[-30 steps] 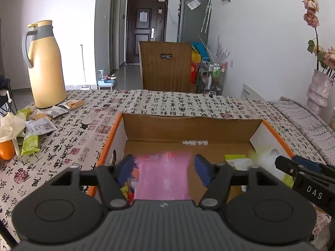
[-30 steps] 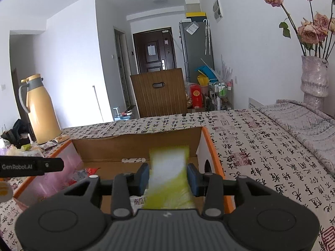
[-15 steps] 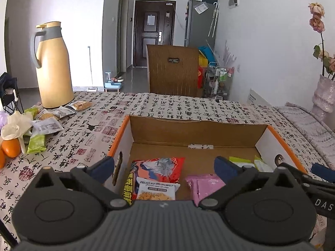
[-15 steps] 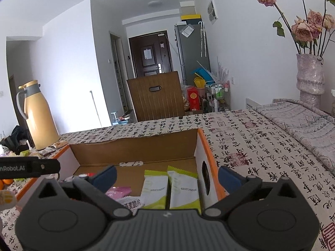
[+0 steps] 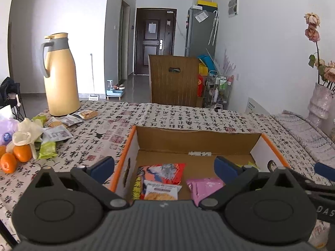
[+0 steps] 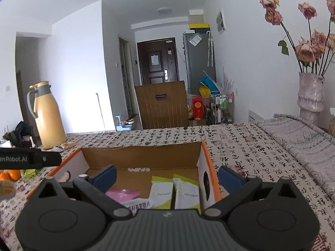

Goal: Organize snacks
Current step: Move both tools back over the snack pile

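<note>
An open cardboard box [image 5: 196, 140] with orange edges sits on the patterned tablecloth. Inside lie a red-orange snack bag [image 5: 165, 172], a white cracker packet [image 5: 161, 191] and a pink packet [image 5: 204, 188]. My left gripper [image 5: 164, 166] hovers over the box's near left part, open and empty. In the right wrist view the same box [image 6: 142, 152] holds two green-and-white packets [image 6: 174, 191] beside the pink packet [image 6: 123, 194]. My right gripper [image 6: 167, 175] stands open above them, holding nothing. More loose snack packets [image 5: 56, 132] lie on the table at left.
A tall yellow thermos jug [image 5: 59, 77] stands at the table's far left, with oranges [image 5: 15, 159] and a white flower nearby. A vase of dried roses [image 6: 311, 92] is at the right by the wall. A wooden chair back [image 5: 173, 79] rises behind the table.
Both grippers opened wide and let go: the pink packet dropped from the left one, a green-and-white packet from the right one, both now lying in the box. Both grippers drew back and rose slightly.
</note>
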